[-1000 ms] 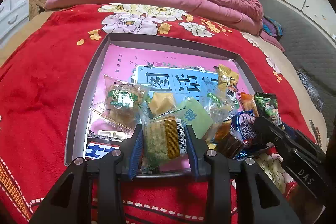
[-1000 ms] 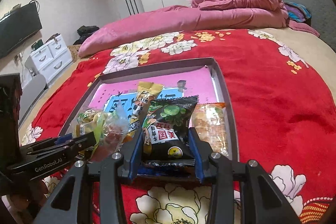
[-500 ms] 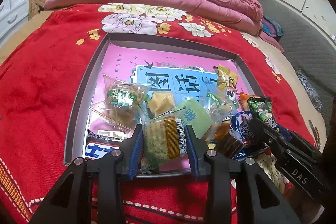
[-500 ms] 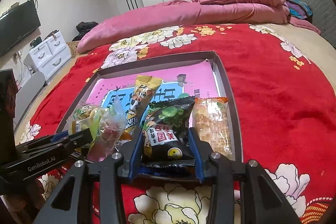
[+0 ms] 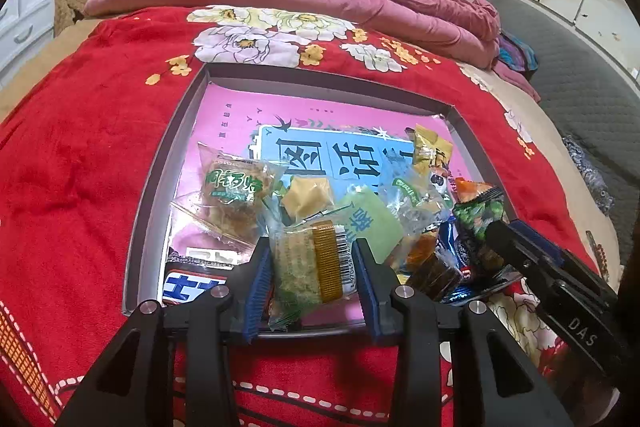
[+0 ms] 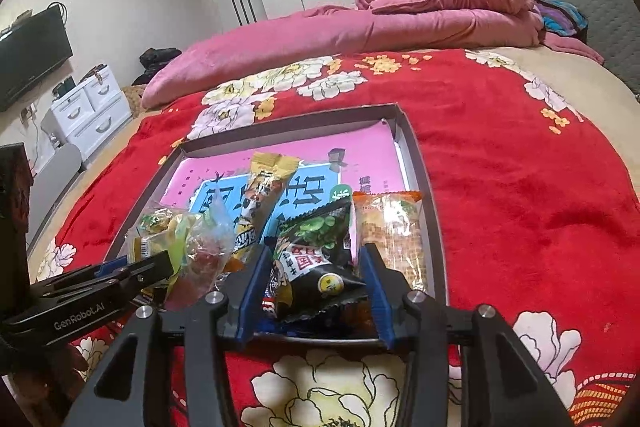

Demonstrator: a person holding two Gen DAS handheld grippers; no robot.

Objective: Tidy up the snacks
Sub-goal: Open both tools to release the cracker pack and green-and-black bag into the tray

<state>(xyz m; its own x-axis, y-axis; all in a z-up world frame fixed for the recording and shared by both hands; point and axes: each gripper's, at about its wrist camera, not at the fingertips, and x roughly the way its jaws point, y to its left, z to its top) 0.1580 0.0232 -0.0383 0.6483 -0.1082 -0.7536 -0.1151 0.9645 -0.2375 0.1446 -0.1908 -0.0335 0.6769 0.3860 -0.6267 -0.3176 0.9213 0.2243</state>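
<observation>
Fingers (image 6: 370, 281) astride upright pea packet (image 6: 316, 263)

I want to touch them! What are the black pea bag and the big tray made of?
The black pea bag looks like shiny plastic film: it crinkles and has a zigzag sealed edge. The tray seems to be thin cardboard, maybe a box lid, with folded grey walls and a glossy pink printed floor.

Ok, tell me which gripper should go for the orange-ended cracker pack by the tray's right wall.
Right. The right gripper is beside the cracker pack, which lies just off its right finger against the tray wall. It straddles the black pea bag. The left gripper is across the pile, around a clear biscuit pack.
</observation>
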